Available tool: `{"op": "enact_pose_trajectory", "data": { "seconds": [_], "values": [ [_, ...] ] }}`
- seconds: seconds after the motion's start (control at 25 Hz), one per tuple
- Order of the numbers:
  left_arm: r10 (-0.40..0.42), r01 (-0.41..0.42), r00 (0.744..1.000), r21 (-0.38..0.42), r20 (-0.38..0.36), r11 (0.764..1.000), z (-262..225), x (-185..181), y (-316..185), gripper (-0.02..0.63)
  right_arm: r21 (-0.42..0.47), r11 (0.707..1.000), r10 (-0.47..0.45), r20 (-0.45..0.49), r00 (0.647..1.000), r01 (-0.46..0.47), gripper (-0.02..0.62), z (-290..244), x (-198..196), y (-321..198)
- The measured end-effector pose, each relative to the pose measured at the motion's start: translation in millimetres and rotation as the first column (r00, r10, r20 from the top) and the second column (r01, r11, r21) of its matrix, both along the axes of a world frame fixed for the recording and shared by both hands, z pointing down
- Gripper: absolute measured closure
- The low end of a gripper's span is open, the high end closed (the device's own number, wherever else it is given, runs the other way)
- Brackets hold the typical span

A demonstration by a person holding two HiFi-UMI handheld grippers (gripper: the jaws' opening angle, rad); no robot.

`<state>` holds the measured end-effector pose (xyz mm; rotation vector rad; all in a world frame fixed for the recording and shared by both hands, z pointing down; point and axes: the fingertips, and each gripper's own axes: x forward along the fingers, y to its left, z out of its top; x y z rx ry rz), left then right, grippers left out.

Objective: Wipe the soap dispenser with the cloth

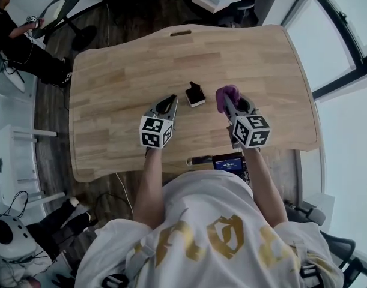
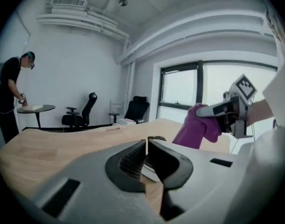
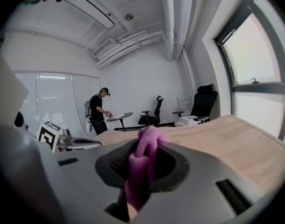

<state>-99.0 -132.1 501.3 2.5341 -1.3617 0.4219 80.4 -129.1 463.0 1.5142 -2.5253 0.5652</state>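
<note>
Lying on worktop [image 1: 111,77]: soap dispenser [image 1: 195,93], untouched. Left tongs [image 1: 173,99] closed, empty; right tongs [image 1: 230,105] clamping cloth [image 1: 226,93], held apart. Wiping not under way.

Table [image 1: 123,83] — pale wood planks, rounded corners, wavy outline; one narrow slot [image 1: 180,33] cut through near the far edge. Lying on it: one soap dispenser [image 1: 195,93] — dark top, white body, near the middle.
</note>
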Motion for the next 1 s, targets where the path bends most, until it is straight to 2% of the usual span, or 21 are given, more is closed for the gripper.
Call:
{"op": "enact_pose_trajectory", "data": {
  "seconds": [0.08,0.16,0.44,0.68,1.0],
  "values": [
    [-0.074,0.076,0.996,0.038,-0.042,0.996,-21,-5,4,0.587,0.018,1.000,0.004,-0.001,1.000,-0.004,0.531,-6,-1,4],
    [-0.121,0.124,0.991,0.064,-0.049,0.990,-36,-6,10,0.589,0.027,1.000,-0.004,-0.007,1.000,0.004,0.531,-9,-4,9],
    [-0.154,0.158,0.987,0.140,-0.038,0.977,-67,-8,27,0.592,0.074,0.997,-0.035,-0.040,0.999,0.038,0.532,-19,-11,29],
    [-0.176,0.183,0.983,0.148,-0.060,0.972,-79,-22,20,0.595,0.096,0.995,-0.007,-0.037,0.999,0.011,0.532,-28,-9,24],
    [-0.184,0.193,0.979,0.127,-0.083,0.973,-77,-18,18,0.597,0.096,0.995,0.007,-0.038,0.999,-0.003,0.532,-30,1,25]
  ]
}}
